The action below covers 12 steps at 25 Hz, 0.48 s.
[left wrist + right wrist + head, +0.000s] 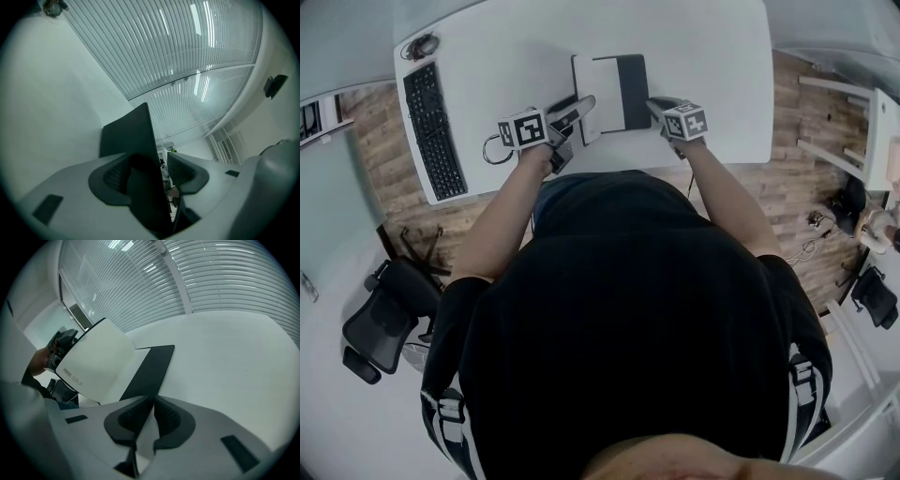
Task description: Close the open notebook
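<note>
The notebook (619, 92) lies in the middle of the table (722, 56), just ahead of the person, with its spine running straight away from them. Its left cover (98, 357) is raised off the table, white face with a small label toward the right gripper view, dark face toward the left one. The left gripper (152, 172) is the nearer one to that cover. Its jaws stand wide apart with the cover edge-on between them, and a gap shows on the right pad's side, so nothing is clamped (the cover may lean on the other pad, but that cannot be told). The right gripper (151, 416) has its jaws drawn narrow on a thin edge at the near side of the notebook's flat dark half (151, 369), pinning it to the table. The coming move seems to turn on one relation: the cover hinges along the spine and has to swing rightward, away from the left gripper, down onto the flat half. It will likely need a nudge from the left pad or a fresh grip. There is open table beyond and to the right of the notebook, and the keyboard (431, 131) sits well apart on the left. The one thing in the path is the right gripper itself, which may have to let go and back off the near edge before the cover can lie flat.
</note>
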### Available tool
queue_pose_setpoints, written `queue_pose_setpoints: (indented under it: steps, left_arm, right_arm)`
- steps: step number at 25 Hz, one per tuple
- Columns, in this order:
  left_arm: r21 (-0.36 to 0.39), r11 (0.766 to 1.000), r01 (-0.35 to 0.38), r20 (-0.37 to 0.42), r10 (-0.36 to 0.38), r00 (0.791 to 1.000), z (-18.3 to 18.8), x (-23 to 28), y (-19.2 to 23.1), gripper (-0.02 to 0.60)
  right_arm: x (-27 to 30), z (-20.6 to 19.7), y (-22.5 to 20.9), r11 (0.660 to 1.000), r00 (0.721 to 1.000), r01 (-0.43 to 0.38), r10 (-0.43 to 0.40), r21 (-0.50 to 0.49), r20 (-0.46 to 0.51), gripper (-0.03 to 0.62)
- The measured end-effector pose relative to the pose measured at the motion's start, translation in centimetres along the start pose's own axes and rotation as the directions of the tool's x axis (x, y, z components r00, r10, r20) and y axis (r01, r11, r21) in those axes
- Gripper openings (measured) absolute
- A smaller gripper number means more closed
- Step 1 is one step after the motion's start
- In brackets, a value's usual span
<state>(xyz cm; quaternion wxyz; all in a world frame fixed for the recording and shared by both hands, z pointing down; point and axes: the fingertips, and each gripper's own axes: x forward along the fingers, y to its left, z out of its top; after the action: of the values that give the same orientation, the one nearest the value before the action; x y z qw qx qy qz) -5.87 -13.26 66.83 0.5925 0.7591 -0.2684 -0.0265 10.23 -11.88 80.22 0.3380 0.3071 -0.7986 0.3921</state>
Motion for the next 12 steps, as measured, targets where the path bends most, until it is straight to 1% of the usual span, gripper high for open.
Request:
queue_pose_setpoints:
  steps: [3, 7, 12]
  left_arm:
    - [0.012, 0.999, 0.047, -0.002, -0.047, 0.999, 0.2, 0.7, -1.9, 0.247]
    - [-0.032, 0.992, 0.123, 0.002, -0.123, 0.992, -0.2, 2.3, -3.7, 0.245]
    - [-0.046, 0.987, 0.157, -0.019, -0.158, 0.987, -0.8, 3.4, -4.2, 0.245]
  right_arm:
    - [-0.1, 0.0, 0.0, 1.0, 1.0, -0.005, 0.005, 0.014, 0.011, 0.063]
    - [-0.2, -0.2, -0.1, 1.0, 1.0, -0.009, 0.009, 0.021, 0.013, 0.061]
    - [0.3, 0.0, 0.0, 0.998, 1.0, -0.024, 0.023, 0.053, 0.015, 0.051]
